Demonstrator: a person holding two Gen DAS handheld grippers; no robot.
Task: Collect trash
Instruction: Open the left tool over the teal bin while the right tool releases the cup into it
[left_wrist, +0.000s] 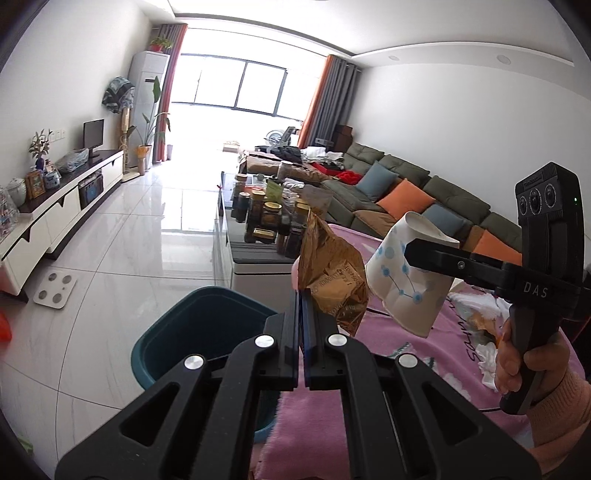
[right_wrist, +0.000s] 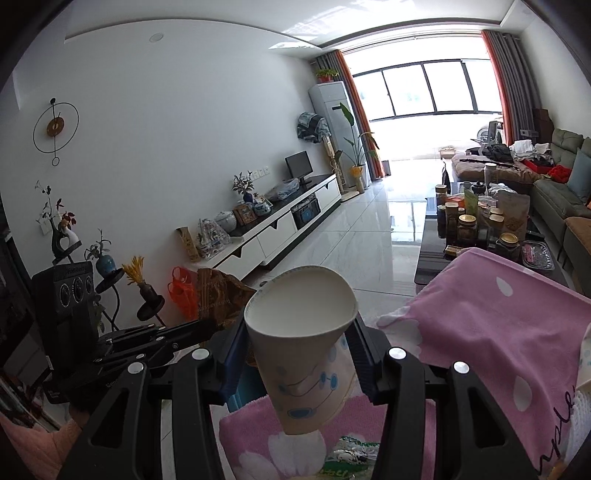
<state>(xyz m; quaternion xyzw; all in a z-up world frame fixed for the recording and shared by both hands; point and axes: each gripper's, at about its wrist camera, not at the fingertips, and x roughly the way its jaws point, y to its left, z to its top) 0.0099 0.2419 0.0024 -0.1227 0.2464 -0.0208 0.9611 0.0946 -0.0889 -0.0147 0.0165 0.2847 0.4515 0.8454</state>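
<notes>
My left gripper (left_wrist: 303, 295) is shut on a crumpled gold foil wrapper (left_wrist: 332, 280), held up over the edge of a dark teal bin (left_wrist: 192, 325) on the floor. To its right, my right gripper (left_wrist: 410, 251) is shut on a white paper cup with blue dots (left_wrist: 402, 288), squeezed at the rim and tilted. In the right wrist view the cup (right_wrist: 306, 343) sits between my right gripper's (right_wrist: 295, 350) pads, mouth toward the camera, with the left gripper (right_wrist: 199, 328) and gold wrapper (right_wrist: 221, 299) at the left. Both hang above a pink cloth-covered table (left_wrist: 388, 369).
White tissues and scraps (left_wrist: 480, 325) lie on the pink cloth, and a green-printed wrapper (right_wrist: 351, 458) near its front. A coffee table crowded with jars (left_wrist: 273, 214) stands beyond, a sofa (left_wrist: 406, 192) on the right, a TV cabinet (left_wrist: 66, 199) on the left, a white scale (left_wrist: 55, 286) on the floor.
</notes>
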